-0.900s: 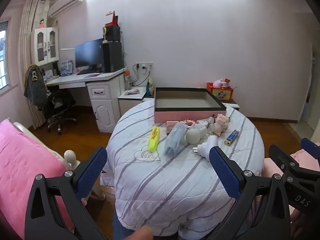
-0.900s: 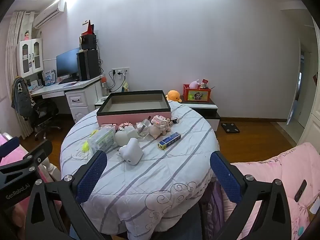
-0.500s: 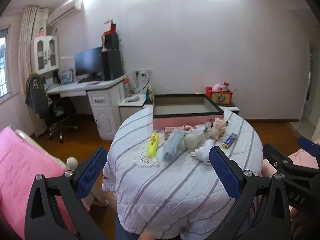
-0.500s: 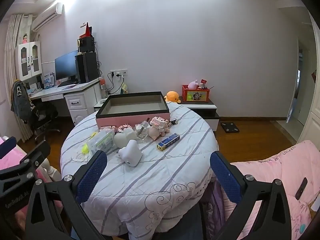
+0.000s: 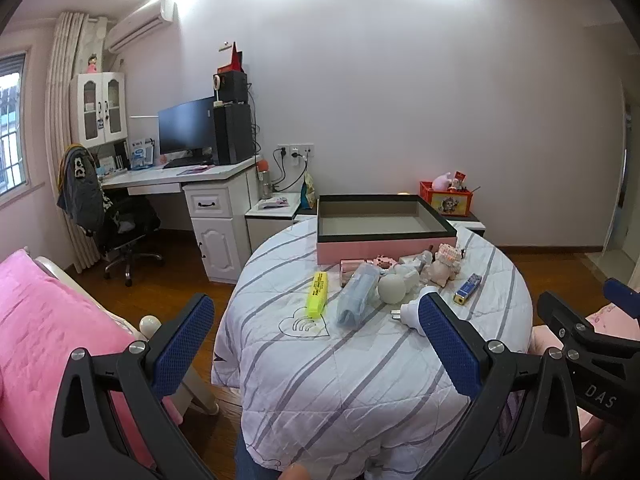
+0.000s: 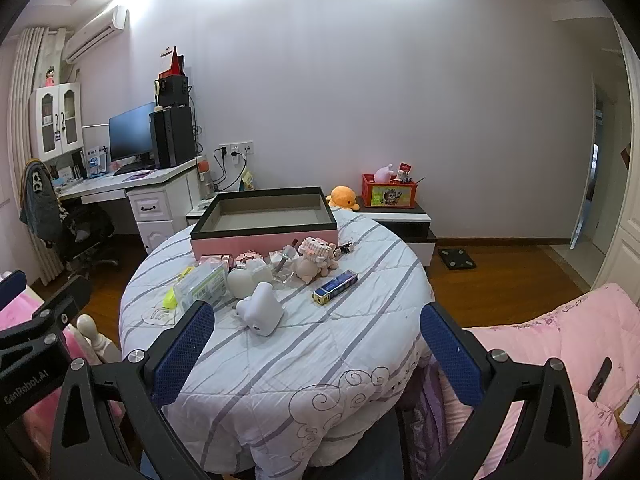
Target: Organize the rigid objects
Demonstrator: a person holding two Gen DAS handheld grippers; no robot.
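Observation:
A round table [image 5: 360, 364] with a striped white cover holds a pink box with a black rim [image 5: 384, 226], open and empty, also in the right wrist view [image 6: 264, 220]. In front of it lie a yellow highlighter [image 5: 317, 289], a clear plastic case [image 5: 357, 293], a white ball [image 5: 392, 289], a white plug adapter [image 6: 260, 314], a blue-yellow small box [image 6: 335, 287] and pink block toys [image 6: 316, 254]. My left gripper [image 5: 316, 344] and right gripper [image 6: 316, 354] are both open and empty, held back from the table's near edge.
A pink bed [image 5: 44, 340] lies at the left and pink bedding [image 6: 560, 344] at the right. A white desk [image 5: 192, 184] with monitor and an office chair [image 5: 120, 224] stand at the back left. A low cabinet with an orange crate [image 6: 390, 196] stands behind the table.
Both grippers have drawn back and risen a little, so the table looks smaller and lower. Nothing on the table has moved.

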